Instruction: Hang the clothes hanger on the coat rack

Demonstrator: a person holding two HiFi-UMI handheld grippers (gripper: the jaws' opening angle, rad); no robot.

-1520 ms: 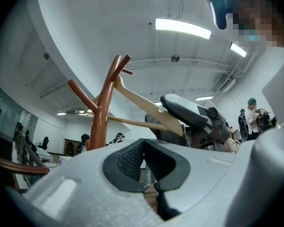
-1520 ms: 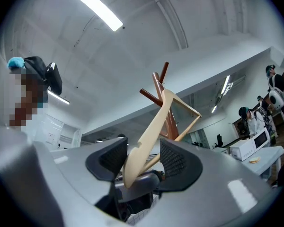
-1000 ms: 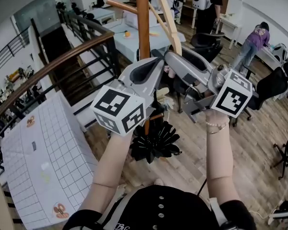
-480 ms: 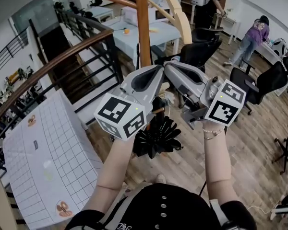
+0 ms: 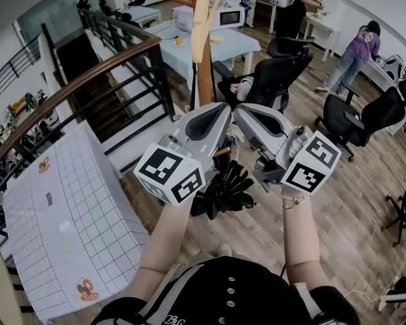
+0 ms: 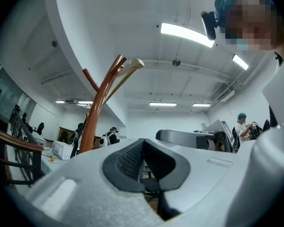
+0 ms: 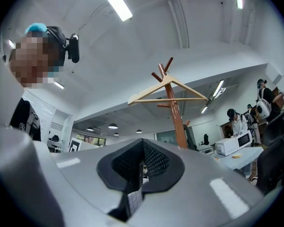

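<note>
Up at the top of the coat rack [image 7: 177, 119], the pale wooden clothes hanger [image 7: 146, 91] hangs among the upper prongs. Its crossbar lies roughly level across the reddish-brown pole, and no gripper touches it. From the head view the hanger [image 5: 200, 19] shows as a pale strip over the rack's pole [image 5: 204, 80]. The left gripper view catches only one of its pale ends [image 6: 132, 66] beside the rack's forked prongs [image 6: 97, 112].

Both grippers are well below the hanger, side by side on the near side of the pole, with their tips close together. The left gripper [image 5: 213, 114] is clenched, and its own view shows nothing between the pads [image 6: 143, 143]. The right gripper [image 5: 250, 114] is clenched too, with nothing held [image 7: 143, 143].

At the foot of the pole is a black, many-lobed thing [image 5: 223, 188] on the wooden floor [image 5: 338, 208]. To the left lies a white gridded surface [image 5: 68, 202], with a dark railing [image 5: 74, 87] past it. Farther off are black office chairs [image 5: 277, 73], a pale surface [image 5: 183, 53] and, at the far right, a person in a purple top [image 5: 358, 56].
</note>
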